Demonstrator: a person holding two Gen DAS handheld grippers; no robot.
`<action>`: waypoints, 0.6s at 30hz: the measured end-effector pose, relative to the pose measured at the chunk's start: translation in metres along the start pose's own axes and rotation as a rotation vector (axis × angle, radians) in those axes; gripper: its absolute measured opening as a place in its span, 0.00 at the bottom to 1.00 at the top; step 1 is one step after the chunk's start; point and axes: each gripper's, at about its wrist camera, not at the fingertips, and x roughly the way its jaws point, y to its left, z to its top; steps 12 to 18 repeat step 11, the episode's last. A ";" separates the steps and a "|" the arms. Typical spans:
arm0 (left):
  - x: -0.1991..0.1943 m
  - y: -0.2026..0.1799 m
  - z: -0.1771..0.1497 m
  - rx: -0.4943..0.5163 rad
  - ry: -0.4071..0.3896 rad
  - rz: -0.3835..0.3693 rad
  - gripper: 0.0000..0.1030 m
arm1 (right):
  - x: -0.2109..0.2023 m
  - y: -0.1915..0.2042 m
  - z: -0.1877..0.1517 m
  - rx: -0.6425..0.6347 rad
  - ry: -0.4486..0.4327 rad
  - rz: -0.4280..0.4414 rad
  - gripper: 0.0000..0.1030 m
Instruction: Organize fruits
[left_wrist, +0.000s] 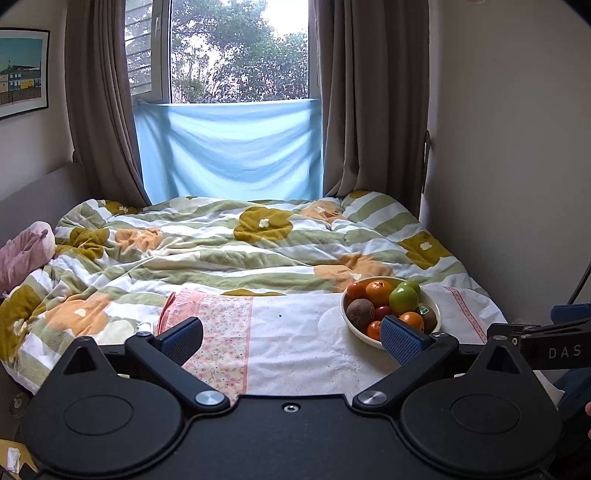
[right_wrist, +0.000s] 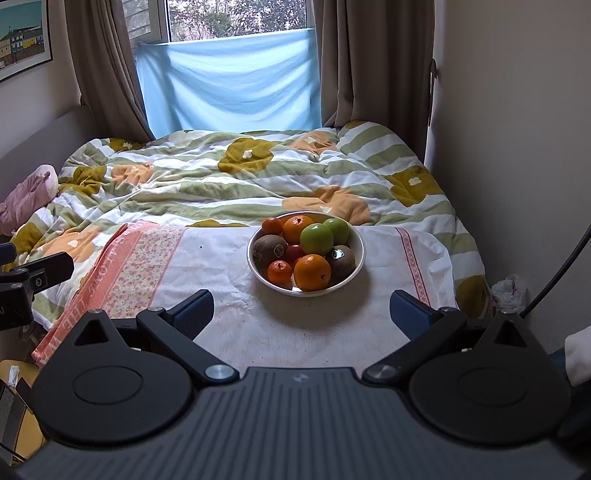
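A white bowl (right_wrist: 255, 271) piled with fruit is sitting at the centre of the right wrist view, on a white cloth (right_wrist: 221, 258) with pink floral borders spread over the bed (right_wrist: 258, 177). Oranges (right_wrist: 312, 272), green apples (right_wrist: 316, 239) and kiwis (right_wrist: 269, 248) are filling it. The right tongs (right_wrist: 301, 312) are hovering wide apart and empty at lower centre, short of the bowl. In the left wrist view the left tongs (left_wrist: 291, 338) are also gaping wide, empty, with the bowl (left_wrist: 349, 321) lying at centre right behind the right-hand finger (left_wrist: 400, 338).
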 end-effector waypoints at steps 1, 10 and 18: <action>0.000 -0.001 0.001 0.002 -0.005 0.004 1.00 | 0.000 0.000 -0.001 0.000 0.000 0.000 1.00; 0.010 -0.004 0.003 -0.009 -0.009 0.001 1.00 | 0.008 -0.001 0.003 0.003 0.011 0.000 1.00; 0.012 -0.005 0.004 -0.008 -0.008 0.004 1.00 | 0.010 -0.002 0.004 0.004 0.014 0.001 1.00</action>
